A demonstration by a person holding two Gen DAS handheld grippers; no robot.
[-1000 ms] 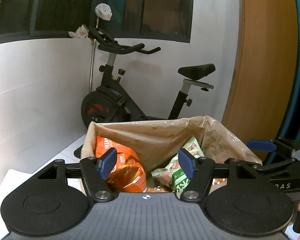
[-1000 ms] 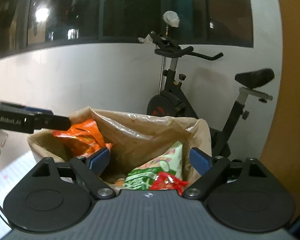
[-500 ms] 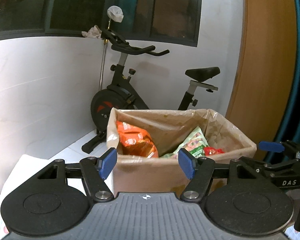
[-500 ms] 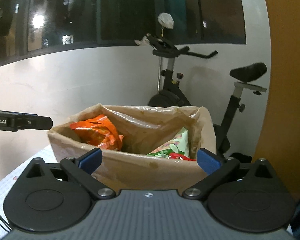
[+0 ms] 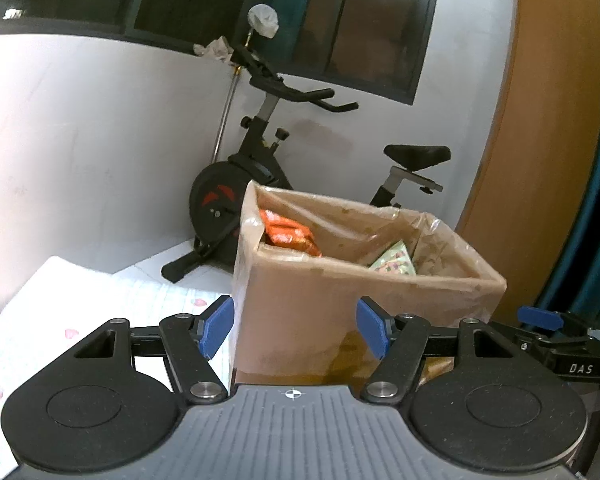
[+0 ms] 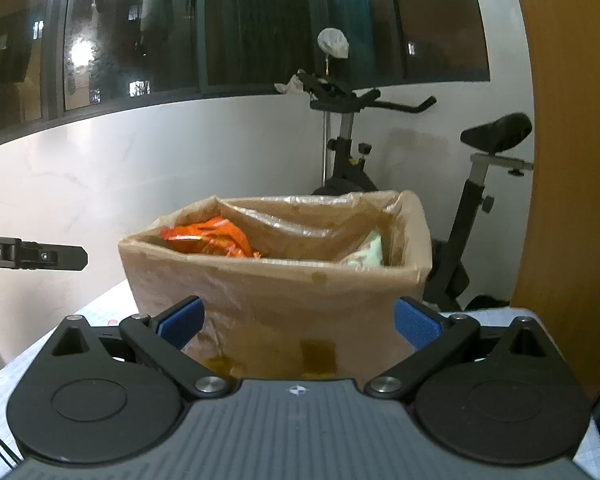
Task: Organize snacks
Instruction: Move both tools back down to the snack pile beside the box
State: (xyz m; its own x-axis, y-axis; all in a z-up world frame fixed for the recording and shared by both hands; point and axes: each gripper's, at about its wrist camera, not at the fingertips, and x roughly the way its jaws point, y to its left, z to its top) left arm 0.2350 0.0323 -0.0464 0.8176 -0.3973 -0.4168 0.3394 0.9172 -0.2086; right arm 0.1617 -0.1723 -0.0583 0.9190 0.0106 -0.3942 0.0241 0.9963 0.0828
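Both grippers, left gripper point(image 5: 293, 328) and right gripper point(image 6: 298, 322), gape empty before the box point(image 6: 276, 280) rim.

The cardboard box point(image 6: 276, 296) wall hides most of the orange snack packet point(image 6: 212, 240) and green snack packet point(image 6: 366, 254); its base sits behind the right gripper point(image 6: 298, 322).

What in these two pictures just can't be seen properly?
- Left view: most of the orange packet and green packet, hidden by the box wall.
- Right view: the box floor, hidden by its front wall; packet print is blurred.
- Right view: left gripper, cut off by the edge.
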